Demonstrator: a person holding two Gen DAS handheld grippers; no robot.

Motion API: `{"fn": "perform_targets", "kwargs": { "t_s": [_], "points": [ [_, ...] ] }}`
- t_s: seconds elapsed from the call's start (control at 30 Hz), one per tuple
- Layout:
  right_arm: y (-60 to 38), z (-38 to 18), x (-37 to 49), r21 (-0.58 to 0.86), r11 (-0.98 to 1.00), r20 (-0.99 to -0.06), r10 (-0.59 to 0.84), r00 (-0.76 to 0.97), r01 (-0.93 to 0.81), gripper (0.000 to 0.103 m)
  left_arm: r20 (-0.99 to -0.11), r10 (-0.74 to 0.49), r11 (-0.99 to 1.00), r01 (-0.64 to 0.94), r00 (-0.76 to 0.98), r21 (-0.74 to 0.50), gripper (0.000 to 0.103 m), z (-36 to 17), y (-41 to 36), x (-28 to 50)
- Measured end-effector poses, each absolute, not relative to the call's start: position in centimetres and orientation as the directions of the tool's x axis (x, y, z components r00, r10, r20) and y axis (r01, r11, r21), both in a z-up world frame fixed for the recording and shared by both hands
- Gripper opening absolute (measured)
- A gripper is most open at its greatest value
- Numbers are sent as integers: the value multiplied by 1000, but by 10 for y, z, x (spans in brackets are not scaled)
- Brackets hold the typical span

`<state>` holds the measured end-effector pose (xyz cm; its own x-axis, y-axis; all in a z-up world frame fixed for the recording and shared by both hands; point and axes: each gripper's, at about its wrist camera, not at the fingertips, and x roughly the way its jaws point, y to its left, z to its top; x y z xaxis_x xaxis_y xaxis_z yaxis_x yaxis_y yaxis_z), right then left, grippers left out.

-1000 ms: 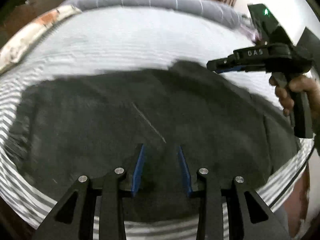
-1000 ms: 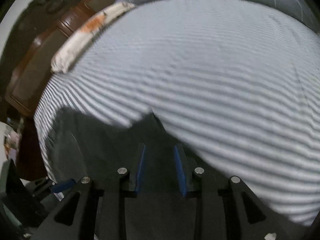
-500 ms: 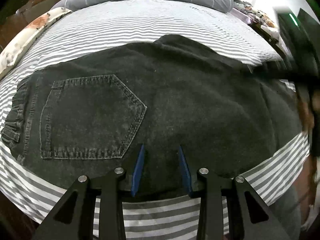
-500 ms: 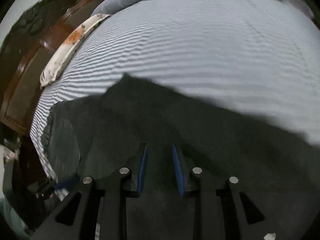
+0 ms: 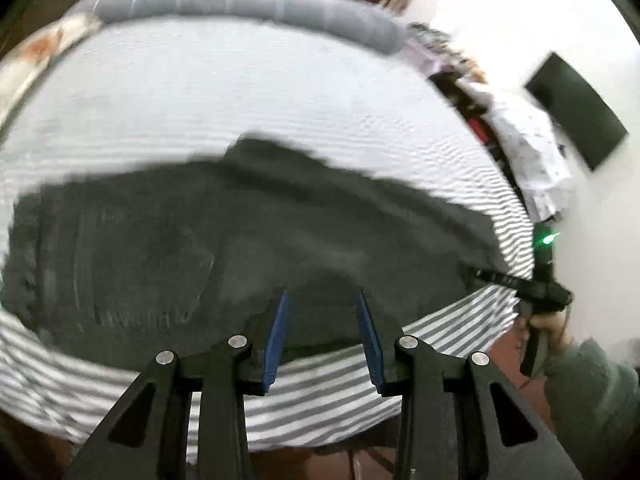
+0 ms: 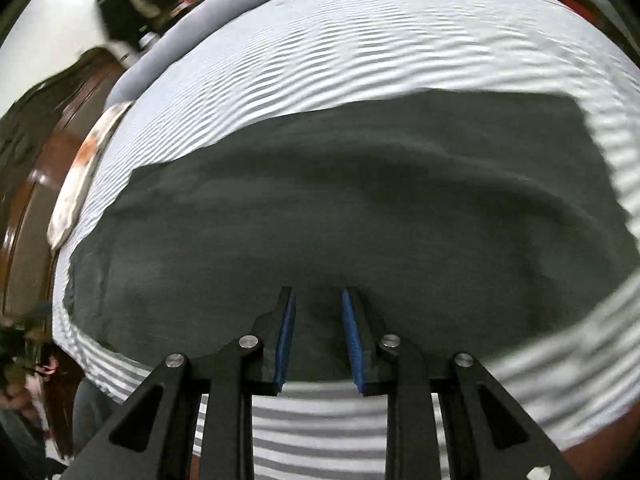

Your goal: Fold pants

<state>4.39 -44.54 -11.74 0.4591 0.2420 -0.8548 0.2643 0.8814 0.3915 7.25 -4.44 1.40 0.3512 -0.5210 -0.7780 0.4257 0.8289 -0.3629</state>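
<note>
A bed (image 5: 280,92) with a grey-and-white striped sheet fills both views, a long grey bolster (image 5: 240,4) lying along its far edge and a flowered pillow (image 6: 80,176) at its side. The dark pants (image 6: 360,216) lie spread flat across the near part of the bed, close to its front edge. The left gripper (image 5: 322,300) hovers over the pants' near edge with its blue fingers (image 5: 276,336) apart and opening, nothing between them, while the right gripper (image 6: 317,292) hangs above the cloth farther along, its fingers (image 6: 285,336) narrowing with an empty gap.
</note>
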Motion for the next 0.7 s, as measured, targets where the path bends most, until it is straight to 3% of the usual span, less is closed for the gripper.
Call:
{"fn": "perform_targets", "kwargs": {
  "t_s": [0.1, 0.2, 0.27, 0.33, 0.43, 0.53, 0.7],
  "points": [
    [-470, -118, 24, 387, 868, -854, 211, 475, 310, 23, -739, -503, 829, 491, 448, -266, 51, 37, -61, 72],
    [-492, -114, 4, 423, 832, -834, 203, 513, 359, 25, -732, -494, 824, 522, 469, -221, 51, 31, -90, 82],
    [-505, -115, -10, 445, 805, -823, 194, 534, 394, 26, -777, -485, 811, 539, 401, -228, 51, 17, -111, 94],
    [-511, -120, -20, 451, 791, -825, 193, 531, 413, 26, -820, -487, 807, 515, 301, -290, 51, 3, -123, 110],
    [-518, -127, -35, 452, 788, -827, 193, 529, 419, 26, -798, -564, 783, 445, 212, -435, 51, 2, -113, 121],
    [-525, -134, -44, 455, 786, -821, 190, 538, 418, 26, -765, -610, 763, 417, 207, -495, 51, 18, -95, 129],
    [-537, -135, -51, 520, 756, -771, 216, 600, 396, 35, -748, -481, 845, 470, 457, -256, 55, 45, -99, 135]
  ]
}}
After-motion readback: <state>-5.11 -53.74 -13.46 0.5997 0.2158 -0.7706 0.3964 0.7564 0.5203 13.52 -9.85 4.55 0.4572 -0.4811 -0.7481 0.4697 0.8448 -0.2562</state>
